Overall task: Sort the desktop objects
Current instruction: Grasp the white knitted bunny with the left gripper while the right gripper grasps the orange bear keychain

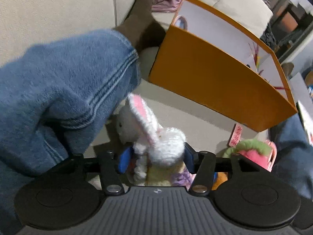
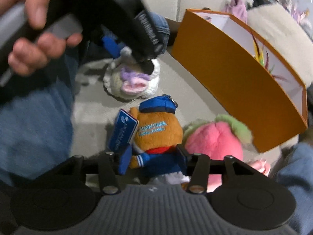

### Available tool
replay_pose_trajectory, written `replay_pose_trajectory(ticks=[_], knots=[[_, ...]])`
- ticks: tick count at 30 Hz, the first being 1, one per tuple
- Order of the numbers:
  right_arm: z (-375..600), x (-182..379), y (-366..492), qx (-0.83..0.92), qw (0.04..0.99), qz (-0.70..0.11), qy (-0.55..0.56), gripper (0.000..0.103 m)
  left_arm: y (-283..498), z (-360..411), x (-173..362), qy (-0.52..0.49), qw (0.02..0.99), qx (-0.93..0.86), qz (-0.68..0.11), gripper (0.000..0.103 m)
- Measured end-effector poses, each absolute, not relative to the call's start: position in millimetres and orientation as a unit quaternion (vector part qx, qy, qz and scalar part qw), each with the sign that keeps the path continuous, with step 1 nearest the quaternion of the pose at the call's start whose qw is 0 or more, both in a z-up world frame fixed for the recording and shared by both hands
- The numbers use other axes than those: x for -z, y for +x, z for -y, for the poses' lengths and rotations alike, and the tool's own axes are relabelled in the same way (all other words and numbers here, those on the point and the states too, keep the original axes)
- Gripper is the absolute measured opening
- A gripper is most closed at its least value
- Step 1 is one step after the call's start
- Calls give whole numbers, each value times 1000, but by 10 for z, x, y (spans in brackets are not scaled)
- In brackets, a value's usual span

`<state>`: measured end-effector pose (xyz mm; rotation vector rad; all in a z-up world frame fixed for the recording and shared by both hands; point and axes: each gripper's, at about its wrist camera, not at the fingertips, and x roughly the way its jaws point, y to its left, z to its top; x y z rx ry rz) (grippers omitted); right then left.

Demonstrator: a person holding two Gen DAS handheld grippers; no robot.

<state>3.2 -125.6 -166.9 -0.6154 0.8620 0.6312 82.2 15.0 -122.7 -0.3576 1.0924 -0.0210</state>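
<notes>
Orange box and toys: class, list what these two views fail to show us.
- Orange box contents: both views, near wall hides the bottom.
- Crochet bunny lower body: left wrist view, left claw covers it.
- Orange plush feet: right wrist view, behind right claw.
- Pink plush: blurred.

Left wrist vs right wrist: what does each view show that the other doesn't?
Only the left wrist view: the left gripper closed around the white bunny, with its pink-lined ear up. Only the right wrist view: the right gripper astride the orange plush, a blue tag and the hand. Both: the orange box and pink plush.
</notes>
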Motion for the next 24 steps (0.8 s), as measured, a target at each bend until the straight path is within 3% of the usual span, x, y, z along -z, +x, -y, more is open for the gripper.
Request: replay_pose_trajectory(ticks=[4, 12, 19, 24], knots=[[1167, 1796, 33, -297, 808, -397, -319, 62, 831, -137, 1268, -171, 839, 14, -517, 64], [1198, 1810, 239, -291, 817, -409, -284, 56, 800, -112, 1214, -155, 846, 20, -509, 58], [1590, 1581, 672, -298, 819, -486, -64, 50, 714, -131, 1073, -133, 854, 26, -503, 54], [1808, 1398, 963, -296, 819, -488, 63, 50, 659, -167, 969, -125, 861, 40, -491, 54]])
